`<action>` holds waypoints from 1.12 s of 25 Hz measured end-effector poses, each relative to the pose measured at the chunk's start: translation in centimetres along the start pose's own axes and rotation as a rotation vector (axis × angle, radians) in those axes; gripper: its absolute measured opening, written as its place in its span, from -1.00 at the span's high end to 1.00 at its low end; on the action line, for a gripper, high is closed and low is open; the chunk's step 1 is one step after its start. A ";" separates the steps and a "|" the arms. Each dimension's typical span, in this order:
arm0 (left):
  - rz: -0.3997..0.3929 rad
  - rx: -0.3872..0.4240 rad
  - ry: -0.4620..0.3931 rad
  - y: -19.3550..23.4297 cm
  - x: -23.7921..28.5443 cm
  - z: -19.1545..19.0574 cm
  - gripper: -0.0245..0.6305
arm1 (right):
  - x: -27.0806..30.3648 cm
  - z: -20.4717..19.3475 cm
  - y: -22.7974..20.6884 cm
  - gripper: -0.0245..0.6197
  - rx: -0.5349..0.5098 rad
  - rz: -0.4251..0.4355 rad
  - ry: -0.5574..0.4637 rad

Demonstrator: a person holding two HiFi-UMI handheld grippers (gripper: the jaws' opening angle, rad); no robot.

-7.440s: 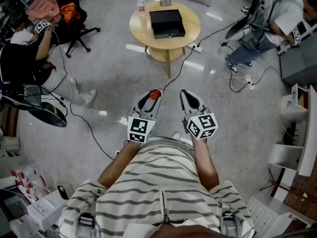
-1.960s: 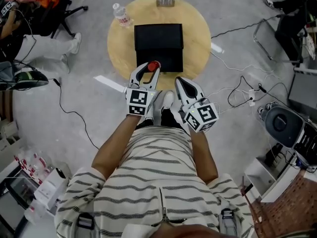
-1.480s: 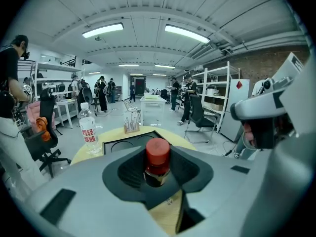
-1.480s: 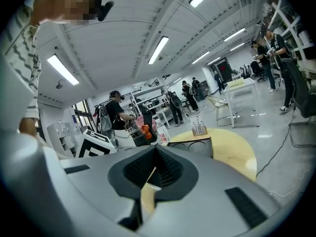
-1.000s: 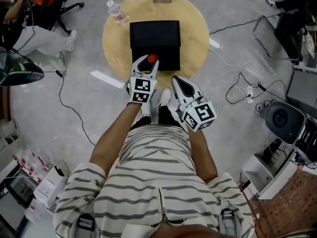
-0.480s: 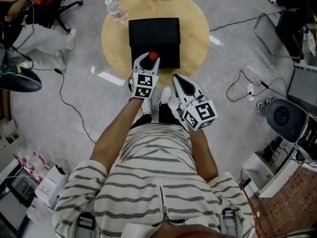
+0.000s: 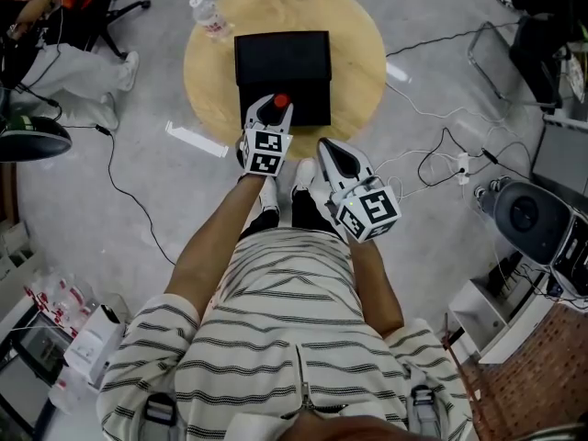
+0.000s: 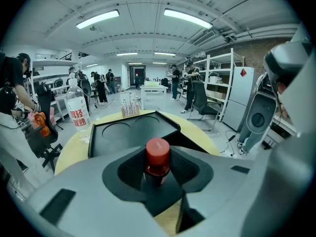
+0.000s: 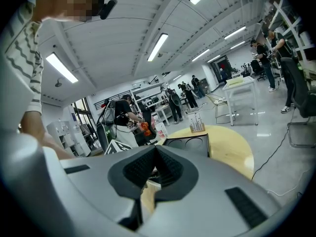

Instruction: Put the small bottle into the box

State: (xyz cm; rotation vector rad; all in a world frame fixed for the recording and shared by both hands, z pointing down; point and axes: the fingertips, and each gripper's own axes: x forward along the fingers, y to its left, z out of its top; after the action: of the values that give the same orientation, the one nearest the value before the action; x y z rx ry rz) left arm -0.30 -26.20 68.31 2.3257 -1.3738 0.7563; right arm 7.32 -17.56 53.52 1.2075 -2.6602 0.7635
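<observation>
Rm: round wood table (image 7: 358, 72) standing on grey floor (image 7: 432, 265); cables (image 7: 436, 165) trailing at right; ceiling strip lights (image 8: 187, 19) glowing.

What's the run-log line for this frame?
left gripper: shut on small bottle | small bottle: by box near edge, not in yet | right gripper: shut, empty

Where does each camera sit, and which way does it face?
Head view: on the person's head, facing steeply down at round table and black box; shirt, arms, both grippers show.
Left gripper view: on left gripper, facing the box; its jaws hold the small bottle.
Right gripper view: on right gripper, facing the table; its jaws shut, empty.
All share the box.
</observation>
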 end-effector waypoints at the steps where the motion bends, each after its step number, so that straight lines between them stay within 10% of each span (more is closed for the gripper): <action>1: 0.001 -0.002 0.004 0.1 0.1 -0.2 0.45 | 0.0 -0.1 0.0 0.87 0.000 -0.001 0.001; 28: -0.007 -0.004 0.054 -0.5 1.3 -1.5 0.45 | -0.5 0.1 -0.5 0.87 -0.002 -0.012 -0.003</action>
State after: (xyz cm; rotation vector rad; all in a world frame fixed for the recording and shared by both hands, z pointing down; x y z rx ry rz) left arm 0.25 -26.07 70.30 2.2885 -1.3425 0.8085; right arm 8.02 -17.57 53.45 1.2239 -2.6525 0.7577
